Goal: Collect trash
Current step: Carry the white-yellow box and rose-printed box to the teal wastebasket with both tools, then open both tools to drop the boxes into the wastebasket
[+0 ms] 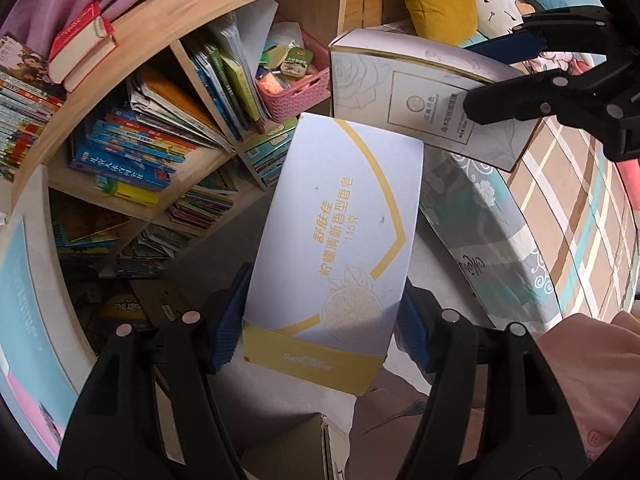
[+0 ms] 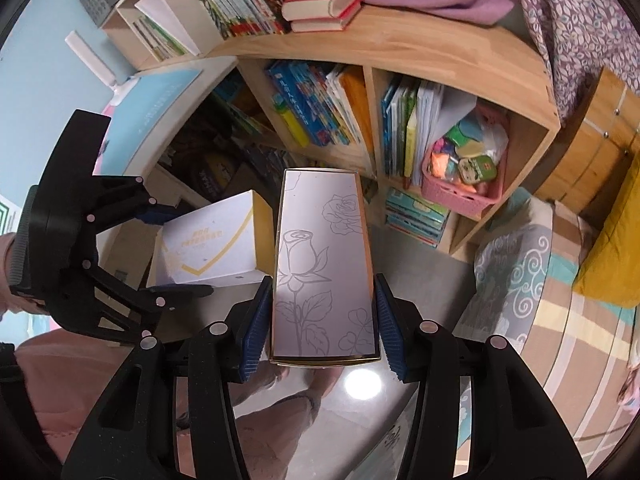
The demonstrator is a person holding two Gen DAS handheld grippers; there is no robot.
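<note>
L hand-held gripper (image 1: 320, 332) clamps soap box (image 1: 336, 240), R hand-held gripper (image 2: 320, 328) rose box (image 2: 320, 272) — over glossy floor (image 2: 420, 264), prob. tile; bookshelf (image 2: 400, 52) behind.

two grippers are in view, a left gripper (image 1: 320, 328) and a right gripper (image 2: 320, 320). two cardboard boxes: one soap box (image 1: 336, 224) with yellow trim, one rose-print box (image 2: 324, 264). on top of the one wooden bookshelf (image 2: 400, 60) sit two red books (image 2: 320, 4), stacked. inside the bookshelf is one pink basket (image 2: 460, 192). right of the bookshelf, one yellow cushion (image 2: 612, 248).
</note>
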